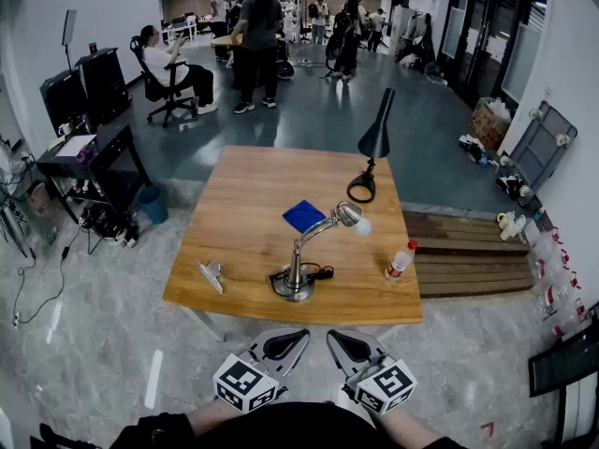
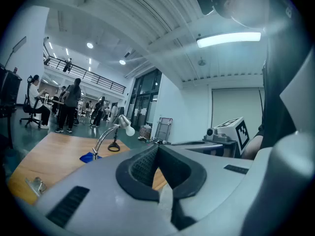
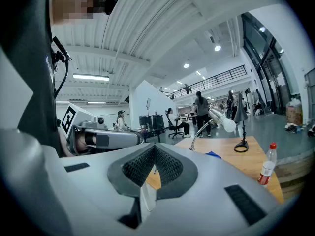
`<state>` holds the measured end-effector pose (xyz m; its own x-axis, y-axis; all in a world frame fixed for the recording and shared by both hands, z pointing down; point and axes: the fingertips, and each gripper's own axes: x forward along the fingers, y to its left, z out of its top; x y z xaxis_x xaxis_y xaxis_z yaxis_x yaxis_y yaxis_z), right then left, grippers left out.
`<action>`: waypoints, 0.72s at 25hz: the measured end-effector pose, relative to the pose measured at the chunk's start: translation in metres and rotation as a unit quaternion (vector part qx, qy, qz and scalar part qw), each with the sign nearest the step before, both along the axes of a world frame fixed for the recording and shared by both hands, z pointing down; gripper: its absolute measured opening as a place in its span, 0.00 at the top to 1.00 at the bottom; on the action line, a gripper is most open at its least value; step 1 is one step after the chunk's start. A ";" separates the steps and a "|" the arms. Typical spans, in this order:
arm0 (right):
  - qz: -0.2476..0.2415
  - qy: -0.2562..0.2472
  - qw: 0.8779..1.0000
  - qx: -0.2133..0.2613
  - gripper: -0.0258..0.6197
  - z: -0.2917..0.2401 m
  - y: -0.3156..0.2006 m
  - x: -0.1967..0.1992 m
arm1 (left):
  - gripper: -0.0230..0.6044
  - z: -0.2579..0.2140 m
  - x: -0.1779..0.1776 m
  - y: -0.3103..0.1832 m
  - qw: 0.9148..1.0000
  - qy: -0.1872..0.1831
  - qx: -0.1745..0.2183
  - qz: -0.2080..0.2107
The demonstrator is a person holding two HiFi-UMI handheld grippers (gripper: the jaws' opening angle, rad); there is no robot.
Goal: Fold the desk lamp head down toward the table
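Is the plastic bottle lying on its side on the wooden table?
No, the bottle stands upright on the table, close to its right edge.

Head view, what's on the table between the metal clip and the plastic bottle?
The base of the silver desk lamp and its coiled cord sit between the metal clip and the plastic bottle, near the table's front edge, in the head view.

No legible text, brand or number appears in any view. The label on the bottle (image 1: pixel 400 260) is too small to read (cubes on the left gripper (image 1: pixel 292 340) and right gripper (image 1: pixel 344 341) bear square patterns only).
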<state>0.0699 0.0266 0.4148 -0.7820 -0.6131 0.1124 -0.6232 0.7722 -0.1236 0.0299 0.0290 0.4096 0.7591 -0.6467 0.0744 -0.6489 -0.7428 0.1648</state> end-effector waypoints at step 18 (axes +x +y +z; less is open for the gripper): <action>-0.019 -0.014 1.000 -0.002 0.95 -0.002 -0.004 0.007 | 0.95 0.007 0.006 -0.006 1.000 -0.012 -0.008 -0.018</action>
